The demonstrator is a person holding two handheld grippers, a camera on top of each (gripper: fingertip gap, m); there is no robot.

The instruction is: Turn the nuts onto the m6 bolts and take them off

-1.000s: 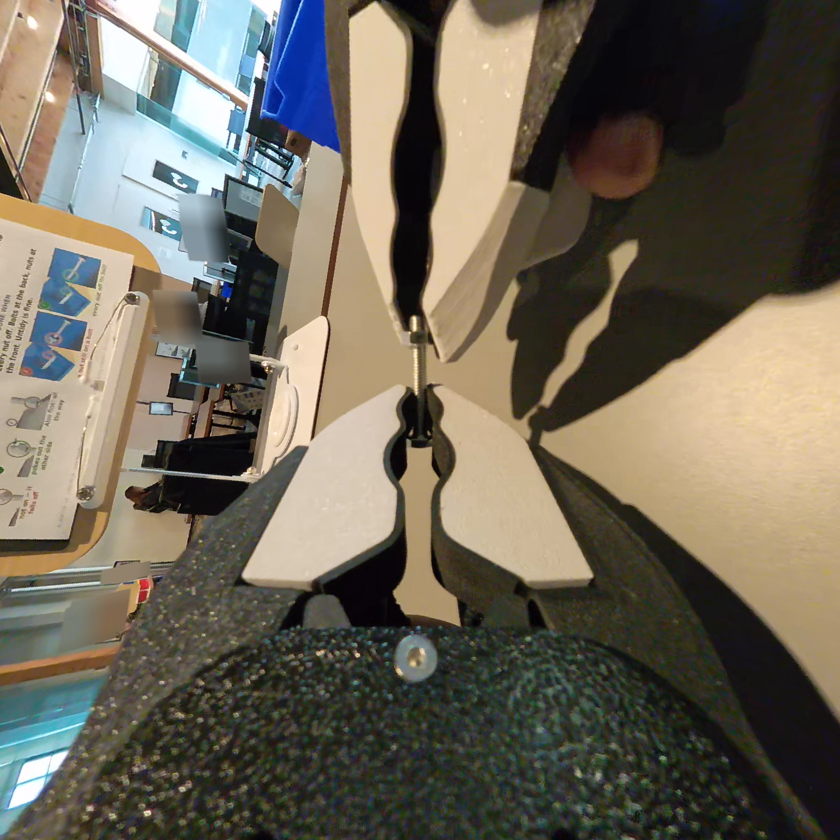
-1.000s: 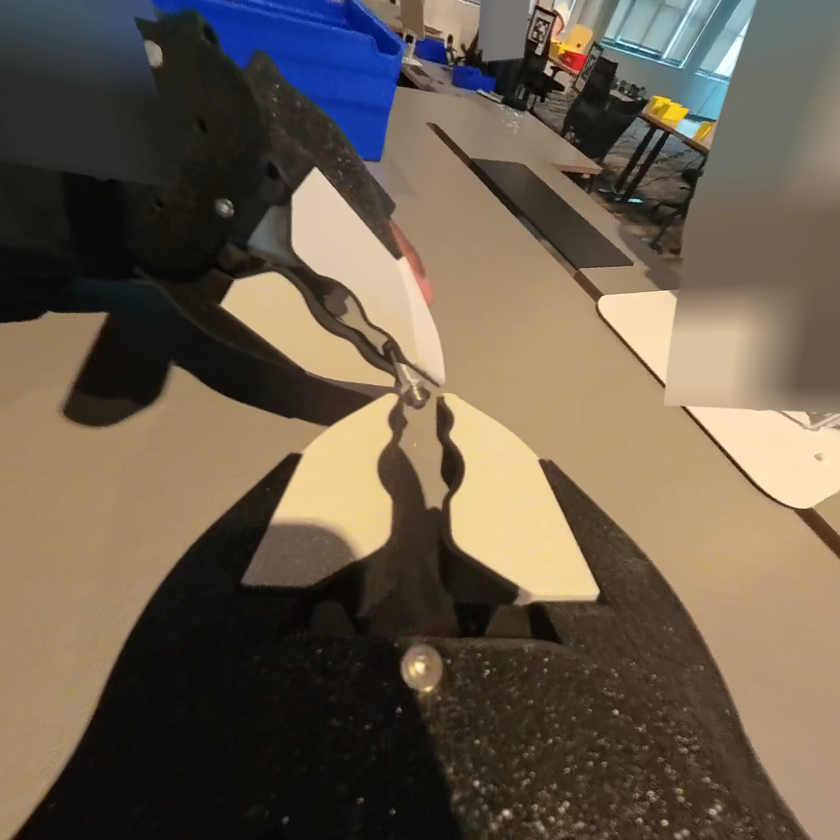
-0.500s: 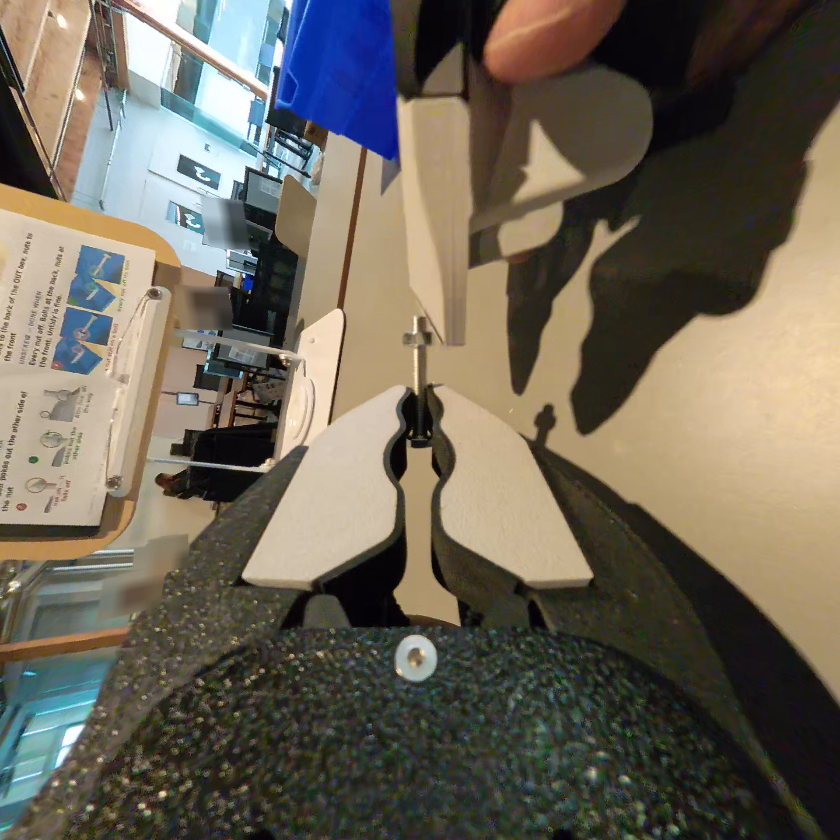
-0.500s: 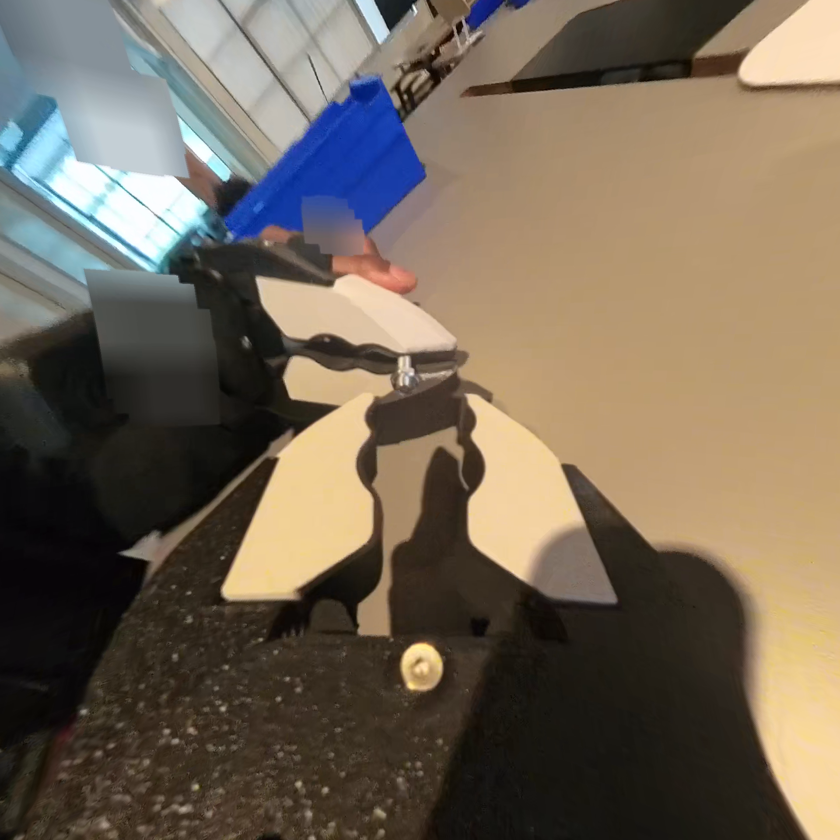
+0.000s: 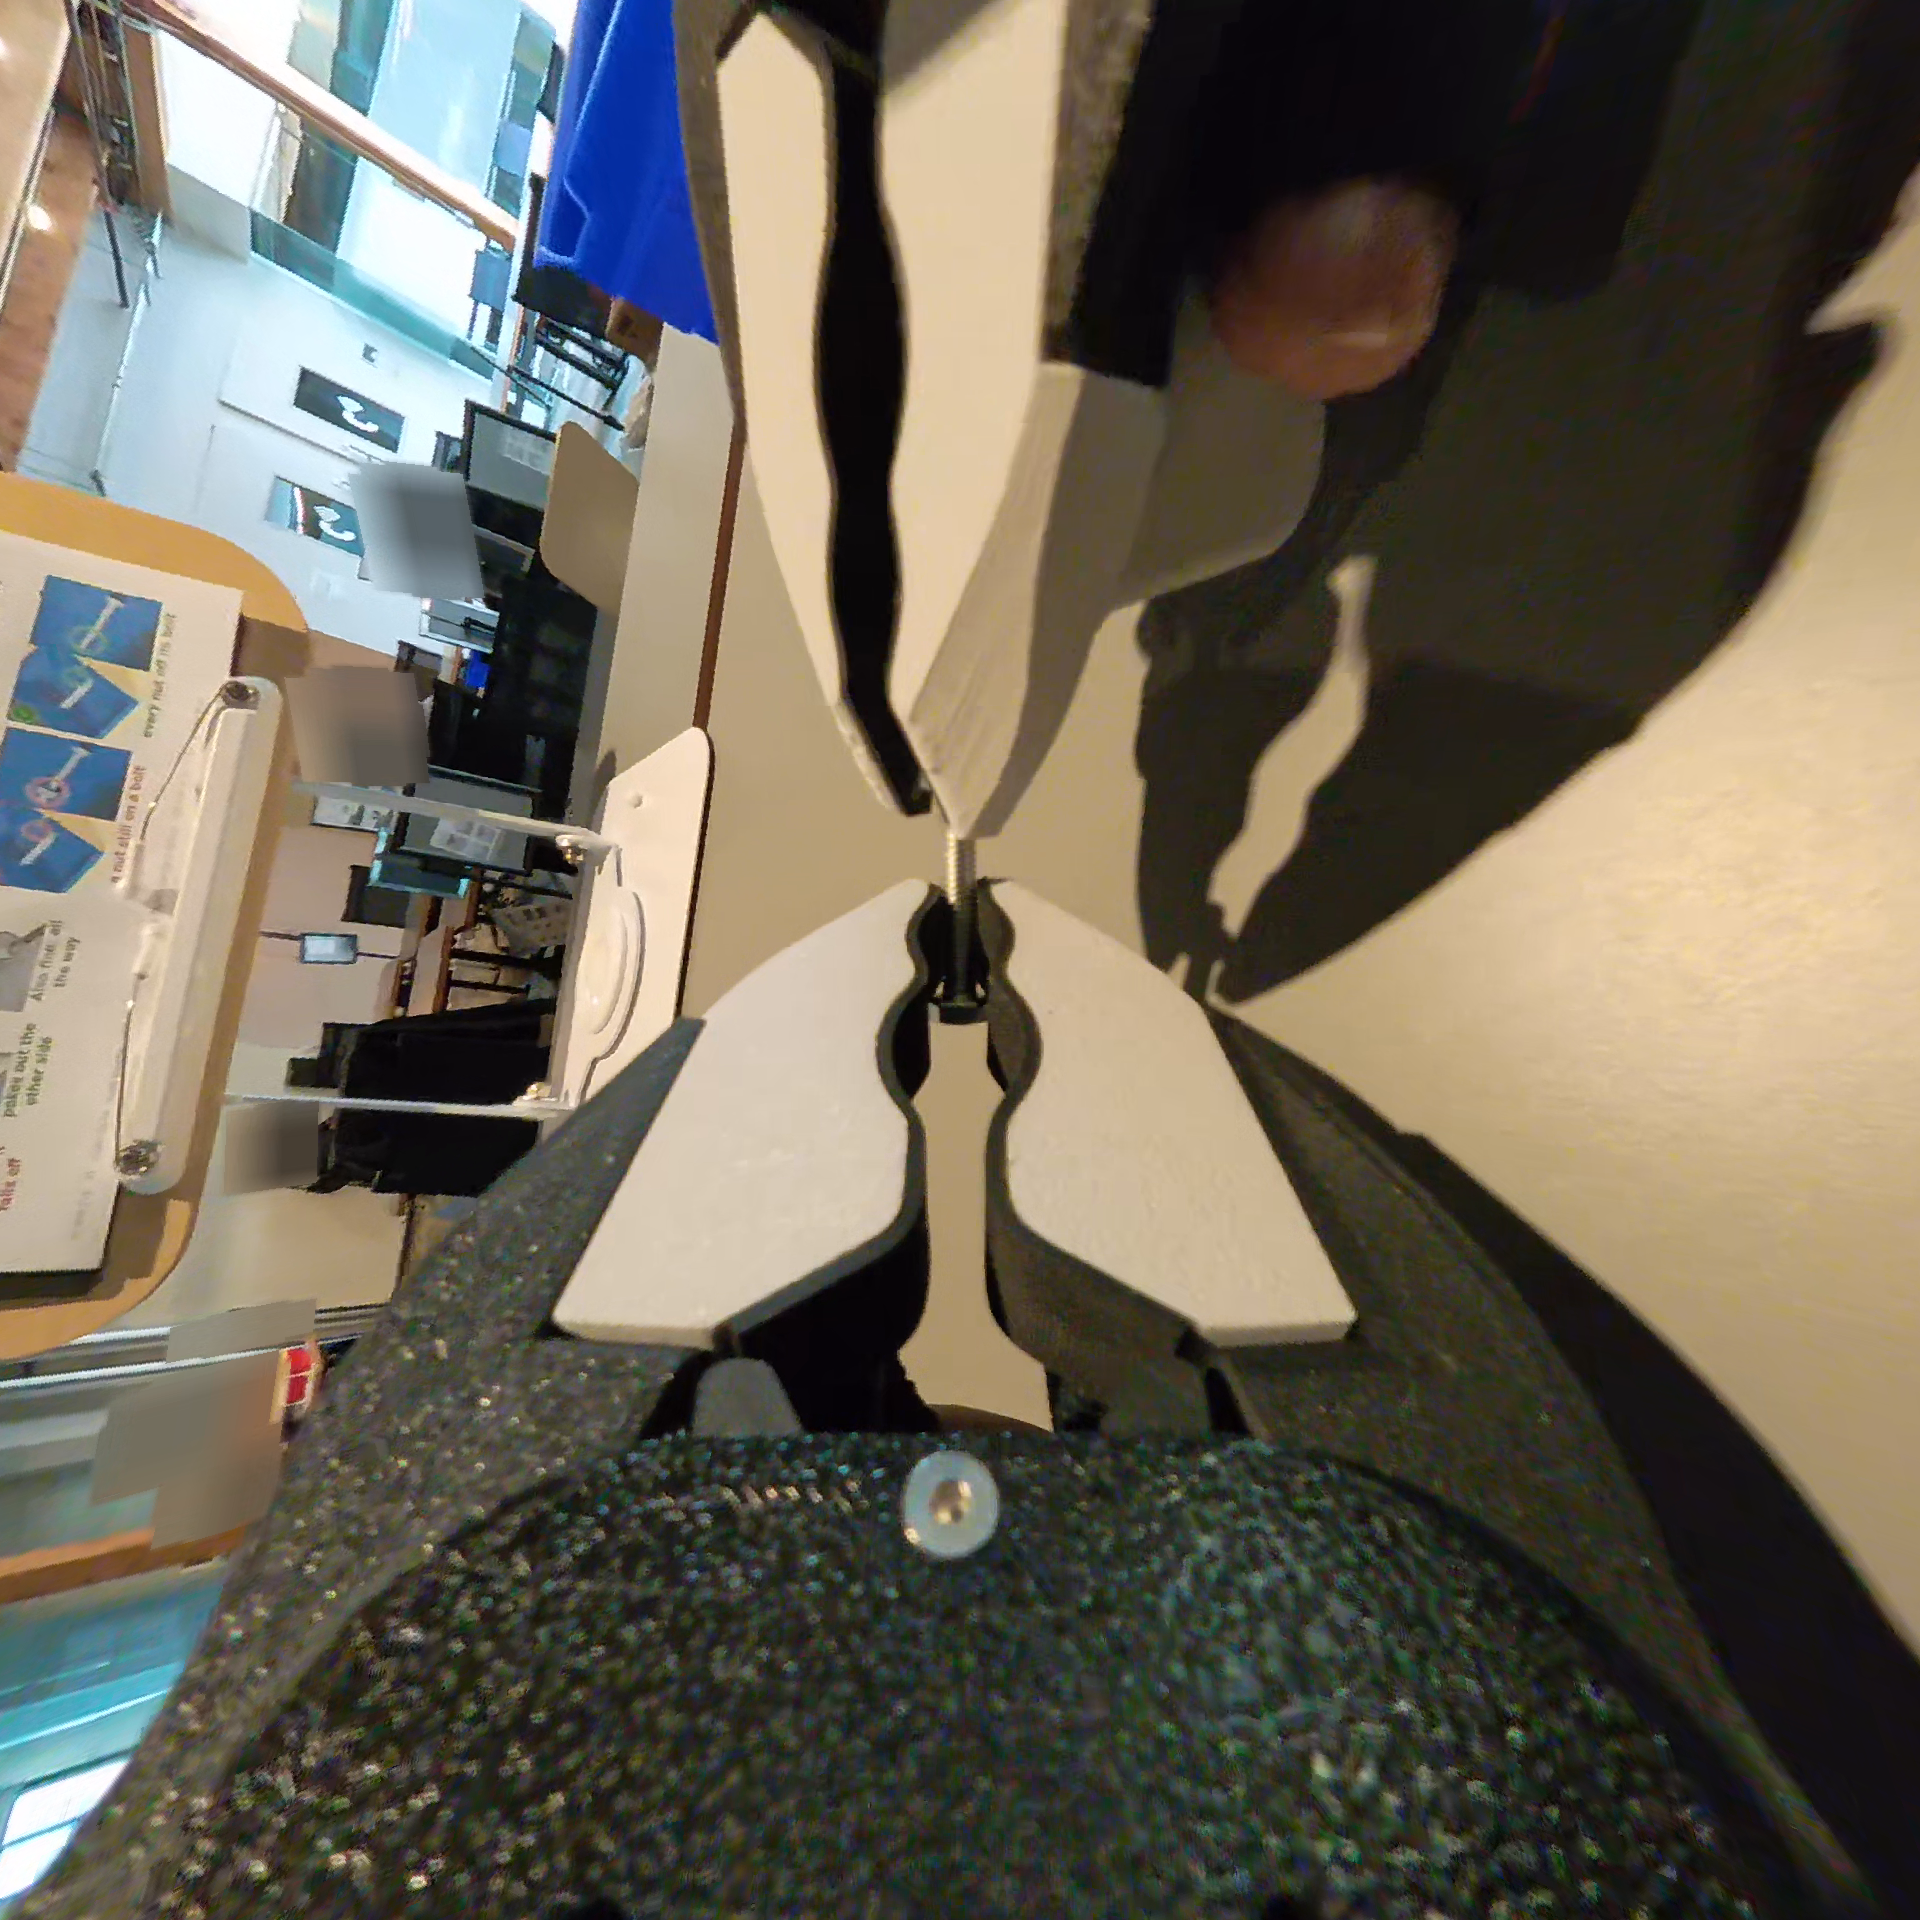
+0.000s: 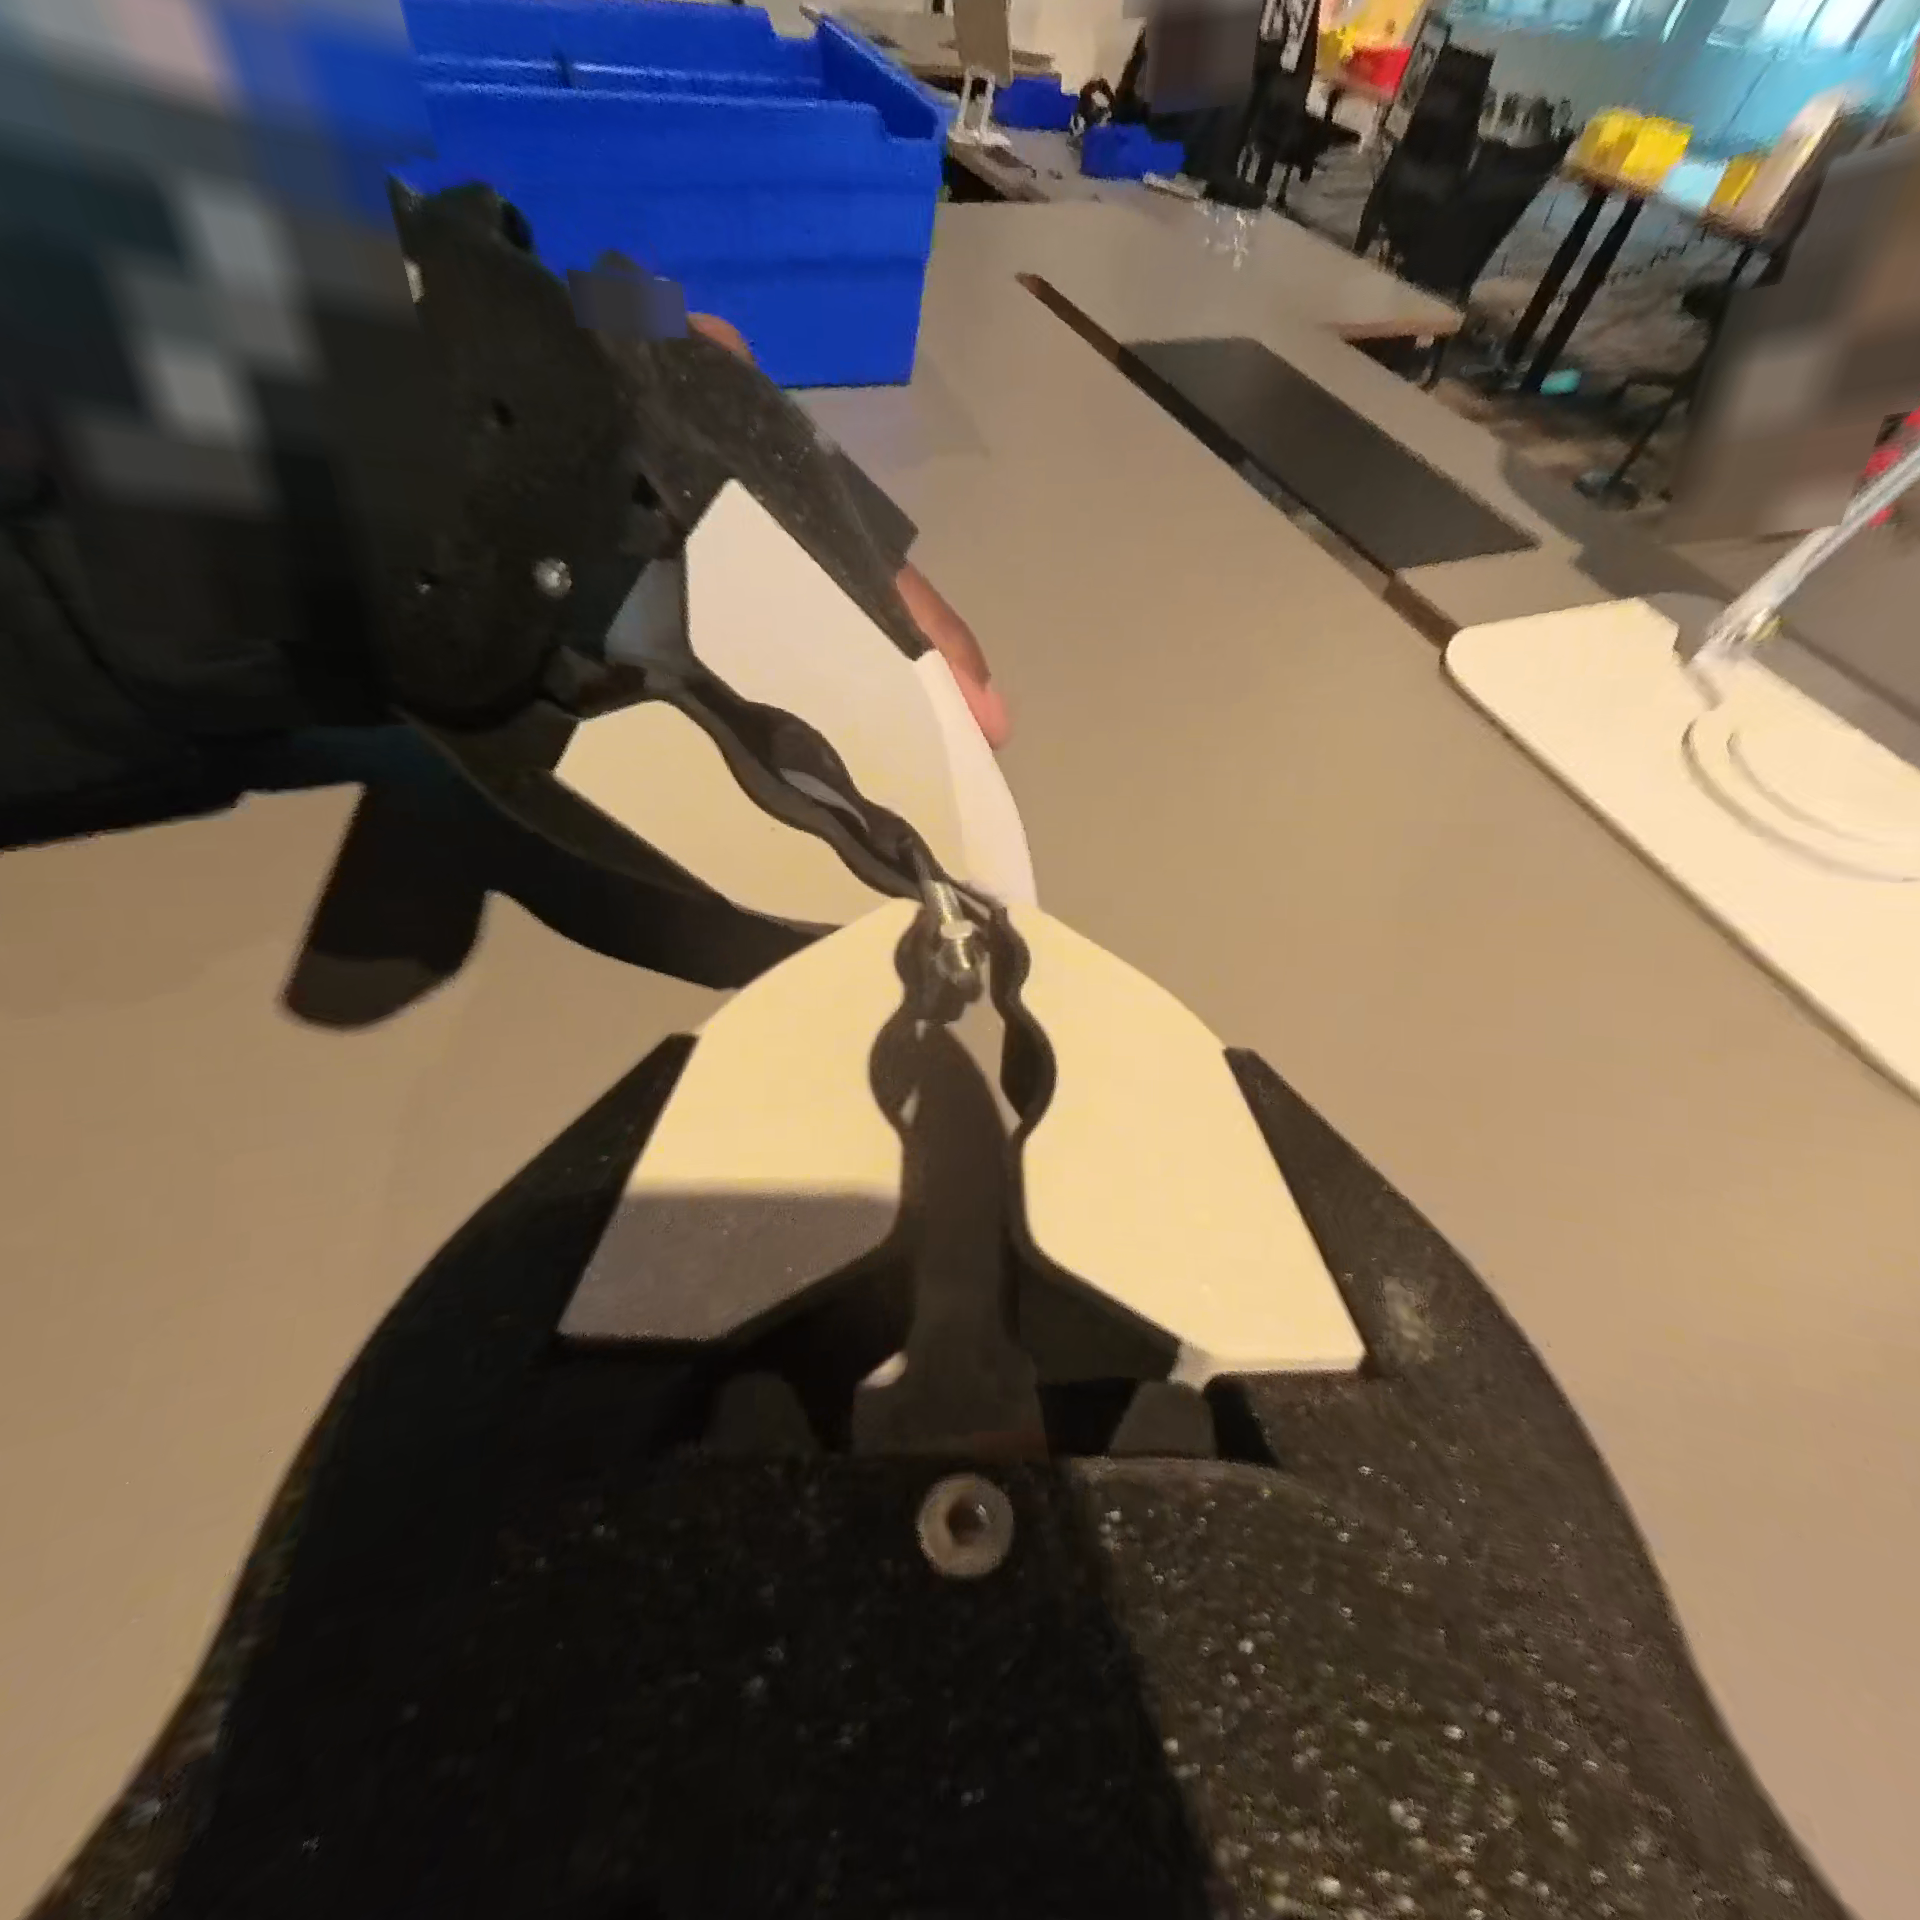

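Observation:
My left gripper (image 5: 961, 896) is shut on the head end of a small bolt (image 5: 961, 883), whose threaded shaft points away from it. My right gripper (image 5: 940, 816) meets it tip to tip from above, its jaws closed over the far end of the shaft. In the right wrist view my right gripper (image 6: 961, 920) is shut on a silver nut (image 6: 956, 951) sitting on the bolt (image 6: 938, 899). The left gripper (image 6: 935, 873) reaches in from the upper left there. Both are held above the grey table (image 6: 1195, 831).
Blue bins (image 6: 675, 208) stand at the far left of the table. A black mat (image 6: 1320, 457) lies farther back. A white board (image 6: 1662, 748) with a clear stand lies to the right. An instruction sheet (image 5: 73, 883) on a wooden board stands at the left.
Half a second ago my right gripper was open, rolled to the side and off the nut. It has rolled back and shut on the nut again. My left gripper kept the bolt still.

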